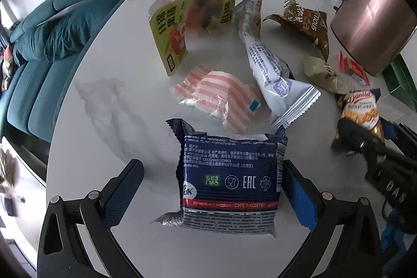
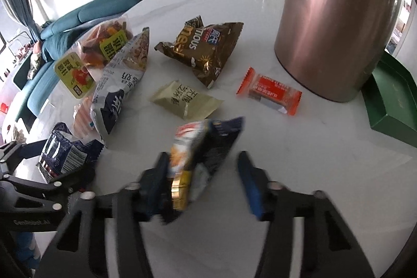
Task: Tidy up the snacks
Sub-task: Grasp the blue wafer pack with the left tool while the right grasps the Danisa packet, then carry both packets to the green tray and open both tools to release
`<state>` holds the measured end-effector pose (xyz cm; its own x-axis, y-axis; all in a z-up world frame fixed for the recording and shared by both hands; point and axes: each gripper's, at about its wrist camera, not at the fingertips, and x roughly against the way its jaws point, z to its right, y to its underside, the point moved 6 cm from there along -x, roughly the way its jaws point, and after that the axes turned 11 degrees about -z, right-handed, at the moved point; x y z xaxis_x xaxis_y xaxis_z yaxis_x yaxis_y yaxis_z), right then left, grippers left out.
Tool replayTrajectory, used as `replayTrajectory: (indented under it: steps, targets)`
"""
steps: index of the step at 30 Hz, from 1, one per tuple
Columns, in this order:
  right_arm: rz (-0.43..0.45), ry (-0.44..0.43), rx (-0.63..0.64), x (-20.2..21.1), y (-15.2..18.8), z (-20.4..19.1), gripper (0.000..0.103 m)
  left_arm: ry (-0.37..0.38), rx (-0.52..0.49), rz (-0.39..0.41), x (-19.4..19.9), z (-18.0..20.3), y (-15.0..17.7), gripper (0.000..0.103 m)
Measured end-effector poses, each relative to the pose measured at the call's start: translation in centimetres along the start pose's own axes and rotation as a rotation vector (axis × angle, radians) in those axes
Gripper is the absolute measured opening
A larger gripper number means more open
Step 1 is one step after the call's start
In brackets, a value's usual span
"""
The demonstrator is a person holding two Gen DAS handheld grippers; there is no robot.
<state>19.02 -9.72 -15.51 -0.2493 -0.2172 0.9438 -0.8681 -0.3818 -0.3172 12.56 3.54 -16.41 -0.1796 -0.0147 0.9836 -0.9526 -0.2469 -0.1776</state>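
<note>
Between the spread left gripper a blue biscuit pack lies ungripped; the right gripper, blurred and not yet pinching, flanks an orange-and-blue packet that could be knocked aside.

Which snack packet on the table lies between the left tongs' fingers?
The dark blue sandwich-cookie packet with Cyrillic print. It lies flat between the open left tongs; the striped pink packet and grey-white packet lie beyond it.

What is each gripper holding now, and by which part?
Nothing is clearly held. The left gripper stands open around the blue biscuit packet. The orange snack packet has its lower end inside the right gripper, but one finger looks apart.
</note>
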Motion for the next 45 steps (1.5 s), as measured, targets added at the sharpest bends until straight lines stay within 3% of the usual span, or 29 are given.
replayTrajectory:
  steps: [3,5,11,18,26,34,40,45]
  targets:
    - [0.012,-0.012,-0.003,0.0,-0.4,0.5,0.012,-0.01,-0.012,0.014,0.4,0.1,-0.1,0.085]
    - [0.024,-0.024,-0.005,-0.1,-0.5,0.7,0.011,-0.016,-0.025,0.025,0.8,0.3,-0.3,0.059]
    - [0.079,-0.057,0.003,0.6,-1.1,1.6,0.006,-0.021,-0.021,0.036,0.9,0.7,-0.1,0.052]
    - [0.125,-0.092,0.023,1.7,-1.3,1.9,0.006,-0.009,0.015,0.05,1.0,-0.2,0.1,0.051]
    - [0.135,-0.111,0.038,2.2,-0.2,1.0,0.006,0.063,0.042,0.042,1.3,-0.4,0.9,0.051]
    - [0.139,-0.162,0.071,4.0,1.9,0.5,0.006,0.062,0.02,0.029,2.3,0.0,2.2,0.051]
    - [0.119,-0.194,0.117,6.0,5.0,0.5,0.006,0.068,-0.053,0.025,3.7,2.5,3.5,0.051]
    - [0.102,-0.185,0.113,8.0,8.1,2.8,0.006,0.101,-0.148,0.023,5.0,7.0,4.2,0.051]
